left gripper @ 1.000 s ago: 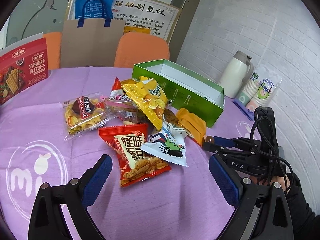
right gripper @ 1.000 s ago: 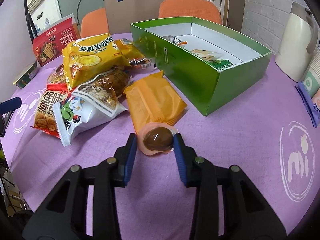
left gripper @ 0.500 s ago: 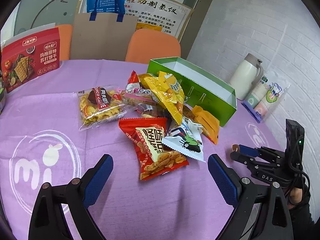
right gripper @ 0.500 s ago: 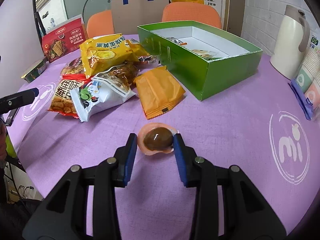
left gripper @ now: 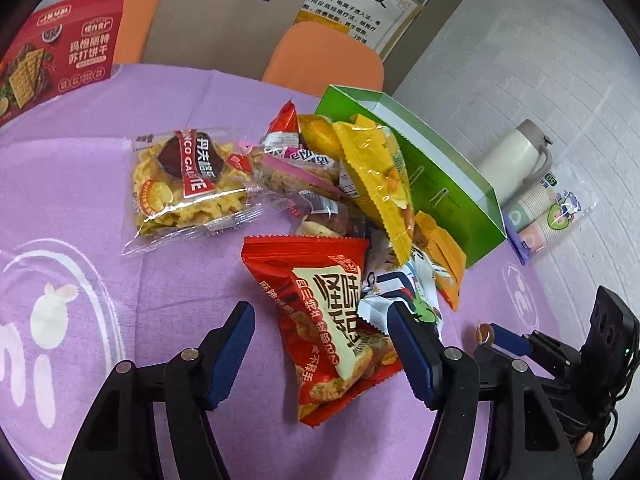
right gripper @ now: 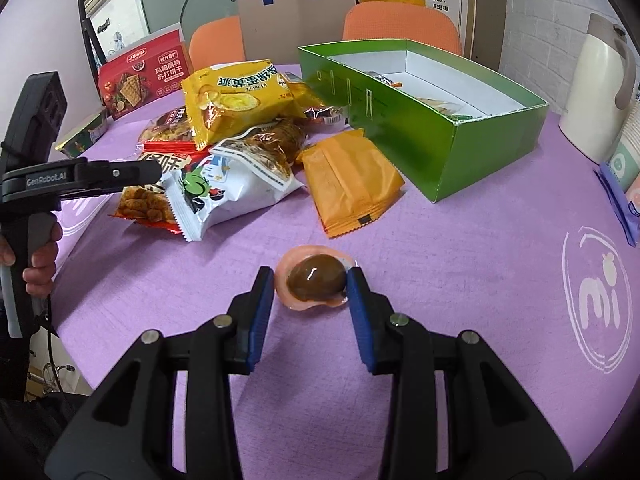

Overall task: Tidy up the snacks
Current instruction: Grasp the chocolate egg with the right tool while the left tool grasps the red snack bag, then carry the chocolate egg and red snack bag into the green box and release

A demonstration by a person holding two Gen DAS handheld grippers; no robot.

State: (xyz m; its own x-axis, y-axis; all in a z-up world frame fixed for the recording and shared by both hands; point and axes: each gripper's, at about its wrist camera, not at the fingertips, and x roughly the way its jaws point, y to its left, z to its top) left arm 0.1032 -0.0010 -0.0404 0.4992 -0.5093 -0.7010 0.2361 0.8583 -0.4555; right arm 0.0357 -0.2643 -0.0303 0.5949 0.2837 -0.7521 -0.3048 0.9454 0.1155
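A heap of snack packets lies on the purple tablecloth point(left gripper: 80, 184) beside an open green box point(right gripper: 444, 152) that holds a few packets. My left gripper point(left gripper: 320, 318) is open, its blue fingers on either side of a red snack bag point(left gripper: 320, 276) at the near edge of the heap. My right gripper point(right gripper: 311, 286) is shut on a brown egg snack in a pink wrapper point(right gripper: 317, 279), held just off the cloth in front of an orange packet point(right gripper: 352, 184). The left wrist view shows the right gripper point(left gripper: 494, 338) at the lower right, with the egg snack point(left gripper: 483, 333) at its tip.
A white jug point(right gripper: 596, 88) and sleeved paper cups point(left gripper: 548, 212) stand to the right of the green box point(left gripper: 448, 188). A red cracker box point(left gripper: 60, 52), a brown paper bag point(right gripper: 296, 24) and orange chairs point(left gripper: 324, 60) sit behind. A hand point(right gripper: 40, 268) holds the left gripper point(right gripper: 120, 172).
The right gripper has drawn back from the heap with the egg snack in it. The left gripper has moved in and down, so that its fingers now flank the red bag.
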